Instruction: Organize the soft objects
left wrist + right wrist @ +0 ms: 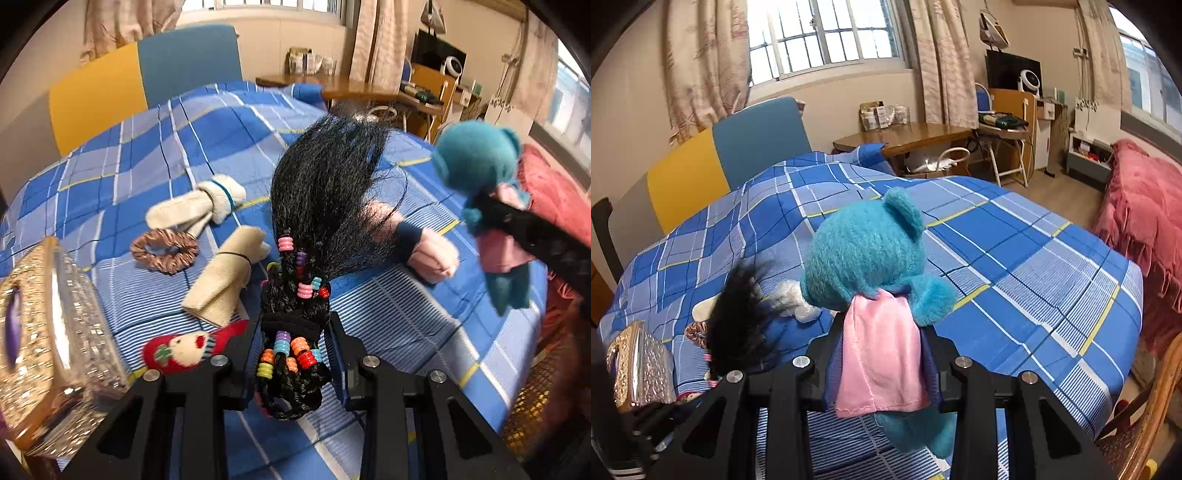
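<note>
My left gripper (293,328) is shut on a black hairpiece with coloured beads (325,206) and holds it up over the blue plaid bed (155,155). My right gripper (882,347) is shut on a teal plush bear in a pink dress (868,251), also lifted; the bear shows at the right of the left wrist view (476,158). On the bed lie a cream mitten (199,206), a brown scrunchie (164,249), a rolled beige cloth (225,275), a red knitted toy (184,349) and a pink sock with a navy cuff (432,251).
A glittery gold box (48,332) stands at the left edge of the bed, also in the right wrist view (639,365). A red blanket (1141,221) lies to the right. A wooden desk (908,136) stands behind the bed. A wicker chair (1145,417) is at lower right.
</note>
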Action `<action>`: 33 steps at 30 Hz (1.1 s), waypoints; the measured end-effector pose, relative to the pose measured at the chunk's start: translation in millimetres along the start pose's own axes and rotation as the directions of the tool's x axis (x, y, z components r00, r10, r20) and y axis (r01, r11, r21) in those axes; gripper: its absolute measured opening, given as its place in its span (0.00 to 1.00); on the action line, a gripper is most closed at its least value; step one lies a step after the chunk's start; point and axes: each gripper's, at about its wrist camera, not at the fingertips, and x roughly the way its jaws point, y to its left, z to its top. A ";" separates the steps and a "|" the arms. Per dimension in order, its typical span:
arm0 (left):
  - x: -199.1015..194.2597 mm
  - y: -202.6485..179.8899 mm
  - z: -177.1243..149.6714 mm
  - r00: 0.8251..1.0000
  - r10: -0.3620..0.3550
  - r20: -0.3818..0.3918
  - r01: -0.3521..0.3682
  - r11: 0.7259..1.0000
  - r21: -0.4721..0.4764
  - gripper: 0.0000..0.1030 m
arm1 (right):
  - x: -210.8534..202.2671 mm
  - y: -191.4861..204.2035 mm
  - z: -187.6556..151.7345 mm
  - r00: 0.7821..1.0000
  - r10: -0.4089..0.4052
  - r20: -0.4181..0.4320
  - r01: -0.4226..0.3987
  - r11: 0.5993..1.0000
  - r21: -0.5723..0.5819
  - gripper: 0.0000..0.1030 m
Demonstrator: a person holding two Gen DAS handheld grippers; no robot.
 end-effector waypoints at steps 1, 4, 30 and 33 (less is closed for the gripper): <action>-7.2 1.4 -0.8 1.000 -0.003 0.012 0.003 1.000 -0.004 0.32 | -1.0 1.4 0.0 1.000 0.001 0.006 -0.001 1.000 -0.008 0.35; -29.0 9.3 -1.2 0.999 -0.011 0.043 0.012 1.000 -0.021 0.32 | -3.7 4.7 -0.1 1.000 -0.001 0.022 0.001 1.000 -0.028 0.35; -172.6 158.5 -57.5 0.935 0.306 0.181 -0.255 0.932 -0.258 0.32 | -6.0 35.2 -9.2 0.999 -0.008 0.043 0.017 0.980 -0.199 0.35; -185.7 179.4 -69.2 0.912 0.370 0.178 -0.308 0.904 -0.297 0.32 | -4.6 38.0 -10.8 0.999 0.007 0.031 0.000 0.978 -0.210 0.35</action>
